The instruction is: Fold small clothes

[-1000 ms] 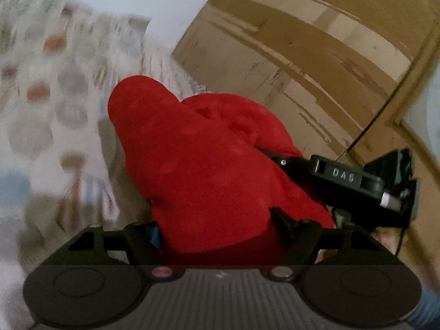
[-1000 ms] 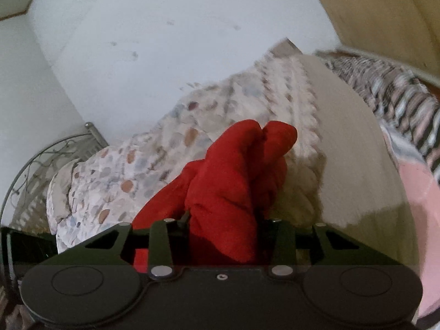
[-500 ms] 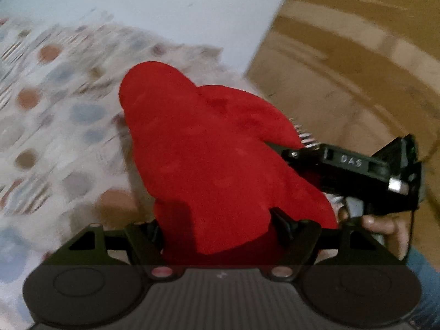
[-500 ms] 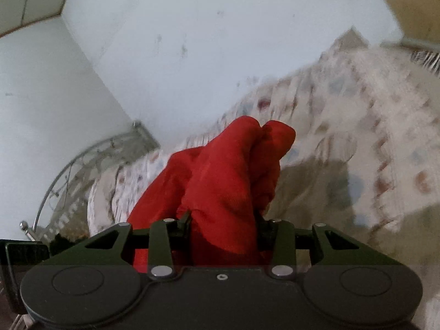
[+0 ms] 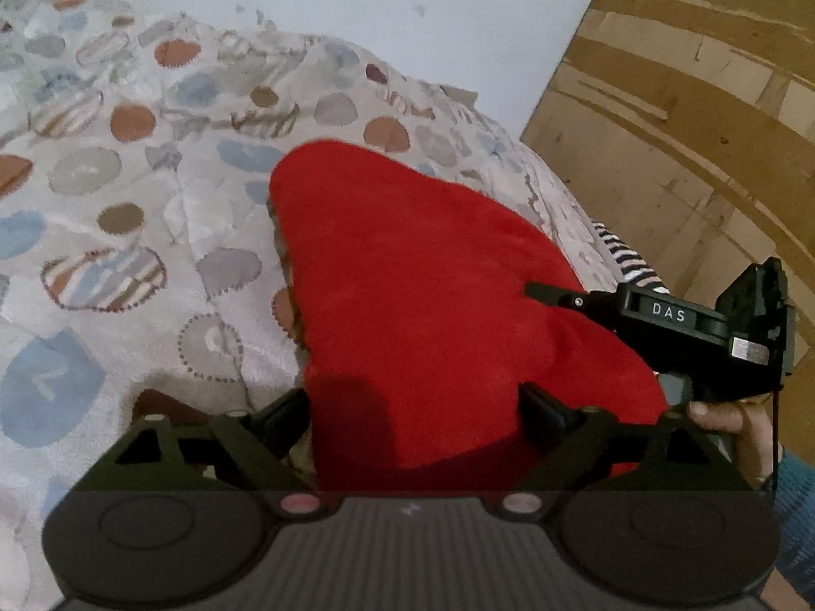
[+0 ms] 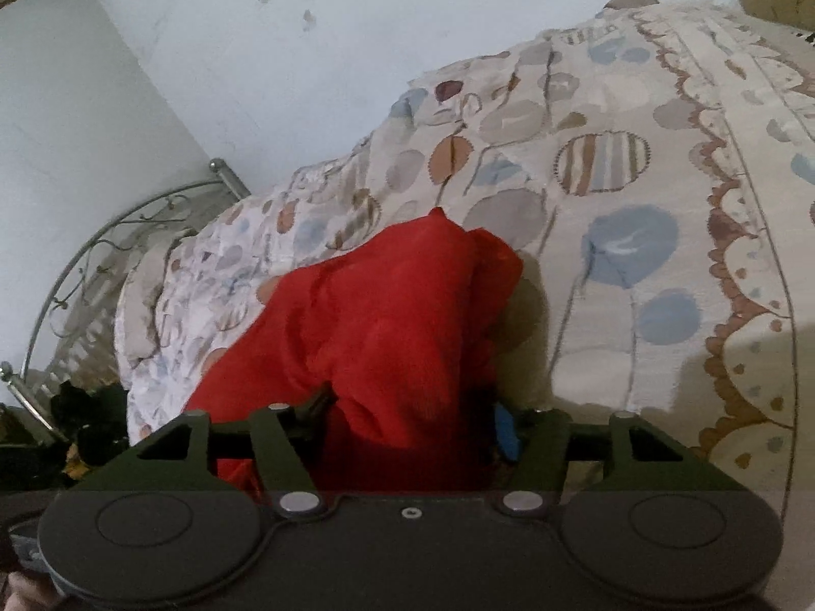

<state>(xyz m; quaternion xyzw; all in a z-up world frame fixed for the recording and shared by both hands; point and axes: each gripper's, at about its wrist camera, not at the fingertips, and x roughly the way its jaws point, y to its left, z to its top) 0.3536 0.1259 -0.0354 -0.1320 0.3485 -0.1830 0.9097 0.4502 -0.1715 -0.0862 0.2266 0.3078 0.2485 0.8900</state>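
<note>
Both tools (image 5: 415, 407) (image 6: 407, 407) level, clamped on red garment (image 5: 438, 305).

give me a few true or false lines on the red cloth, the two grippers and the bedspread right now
1. Both grippers are clamped on the red cloth. True: the left gripper and the right gripper each pinch it.
2. The cloth lies flat and neatly folded on the bedspread. False: it is bunched and held up between the grippers.
3. The bedspread is plain white. False: it has blue, brown and striped circles.
4. A metal bed frame shows in the right wrist view. True.
5. The right gripper is visible from the left wrist view. True: it shows at the right, marked DAS.
</note>
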